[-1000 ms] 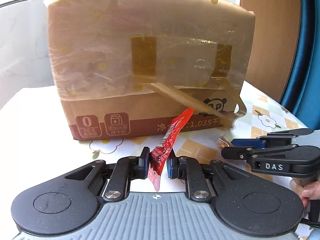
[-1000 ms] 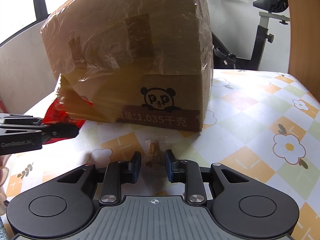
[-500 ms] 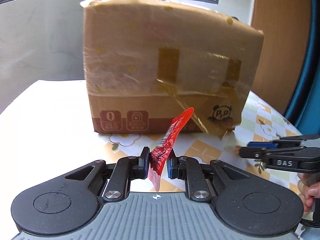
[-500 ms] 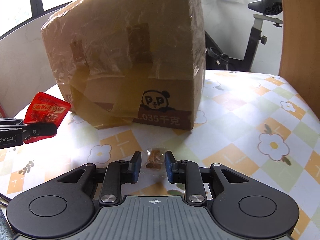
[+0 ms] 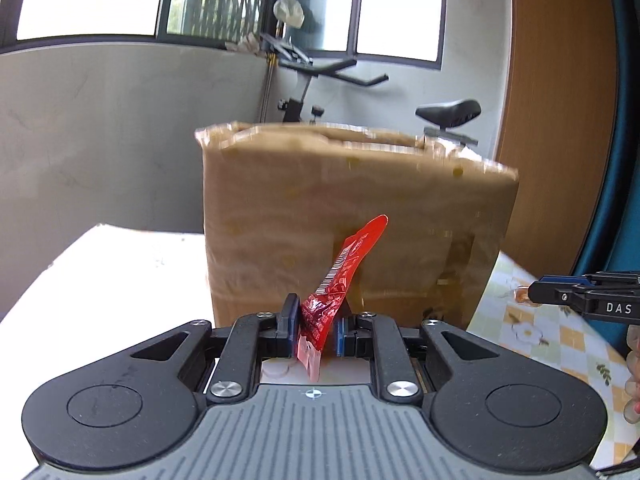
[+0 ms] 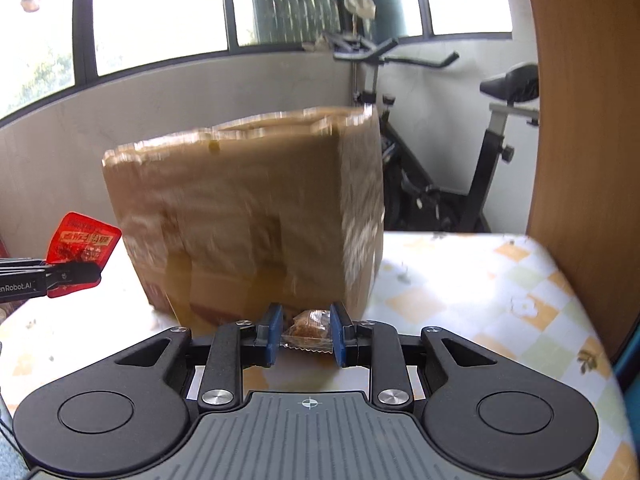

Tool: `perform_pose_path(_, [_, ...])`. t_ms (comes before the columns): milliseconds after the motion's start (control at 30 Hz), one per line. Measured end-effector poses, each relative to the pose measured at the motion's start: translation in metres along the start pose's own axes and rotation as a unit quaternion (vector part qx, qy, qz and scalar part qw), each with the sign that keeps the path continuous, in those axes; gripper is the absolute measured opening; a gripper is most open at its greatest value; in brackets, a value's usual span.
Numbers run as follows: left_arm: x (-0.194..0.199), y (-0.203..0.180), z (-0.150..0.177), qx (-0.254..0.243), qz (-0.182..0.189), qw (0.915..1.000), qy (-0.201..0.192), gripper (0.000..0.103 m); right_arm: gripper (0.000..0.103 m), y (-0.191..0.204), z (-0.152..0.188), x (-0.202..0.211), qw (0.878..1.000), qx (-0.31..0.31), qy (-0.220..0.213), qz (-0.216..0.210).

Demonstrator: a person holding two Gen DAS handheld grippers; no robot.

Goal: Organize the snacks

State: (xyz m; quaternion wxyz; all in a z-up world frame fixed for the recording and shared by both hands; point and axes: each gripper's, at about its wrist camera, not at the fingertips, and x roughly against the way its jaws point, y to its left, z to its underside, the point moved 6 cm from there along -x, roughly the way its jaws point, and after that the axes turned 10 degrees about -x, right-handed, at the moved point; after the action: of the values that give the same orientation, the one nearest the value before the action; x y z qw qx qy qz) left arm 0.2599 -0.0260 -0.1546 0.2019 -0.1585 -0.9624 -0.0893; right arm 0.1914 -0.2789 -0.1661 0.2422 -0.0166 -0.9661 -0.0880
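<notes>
My left gripper (image 5: 315, 322) is shut on a red snack packet (image 5: 342, 276) that sticks up and forward, held in front of a taped cardboard box (image 5: 352, 220). My right gripper (image 6: 305, 330) is shut on a small clear-wrapped brown snack (image 6: 308, 330), held in front of the same box (image 6: 248, 208). The left gripper with the red packet (image 6: 82, 242) shows at the left of the right wrist view. The right gripper's tips (image 5: 560, 294) show at the right of the left wrist view. The box's open top rim is level with both cameras; its inside is hidden.
The box stands on a table with a flower-checked cloth (image 6: 500, 300). An exercise bike (image 6: 460, 152) stands behind the table by the windows. A wooden panel (image 6: 588, 120) rises at the right.
Both grippers have risen with their snacks, from near the tabletop to about the height of the box's top rim. The box now looks lower in both views.
</notes>
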Motion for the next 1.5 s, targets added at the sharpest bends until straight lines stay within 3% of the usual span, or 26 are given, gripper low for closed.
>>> perform_pose_path(300, [0.012,0.005,-0.069,-0.017,0.001,0.9974,-0.069,0.019,0.024,0.020,-0.084,0.027,0.996,0.020,-0.075,-0.039])
perform_pose_path(567, [-0.017,-0.001,-0.123,-0.029,0.015,0.9950,-0.094,0.019,0.024,0.041,-0.141,0.002,0.992,0.047,-0.105,-0.057])
perform_pose_path(867, [-0.084,-0.001,-0.149,-0.034,0.021,0.9979,-0.050,0.019,0.024,0.051,-0.166,-0.087,0.996,0.059,-0.062,-0.020])
perform_pose_path(1233, [-0.117,0.004,-0.133,-0.063,0.011,0.9979,0.014,0.021,0.027,0.046,-0.135,-0.134,0.997,0.064,-0.004,0.030])
perform_pose_path(1300, [-0.115,0.005,-0.131,-0.059,0.016,0.9981,0.013,0.045,0.040,0.045,-0.132,-0.132,0.997,0.065,-0.001,0.030])
perform_pose_path(1367, [-0.111,0.008,-0.131,-0.055,0.018,0.9983,0.005,0.061,0.052,0.044,-0.131,-0.127,0.998,0.060,-0.001,0.030])
perform_pose_path(1433, [-0.105,0.011,-0.133,-0.053,0.020,0.9984,-0.002,0.069,0.060,0.045,-0.131,-0.120,0.998,0.058,-0.005,0.030])
perform_pose_path(1500, [-0.098,0.013,-0.136,-0.050,0.023,0.9985,-0.004,0.084,0.075,0.044,-0.132,-0.111,0.998,0.058,-0.010,0.032])
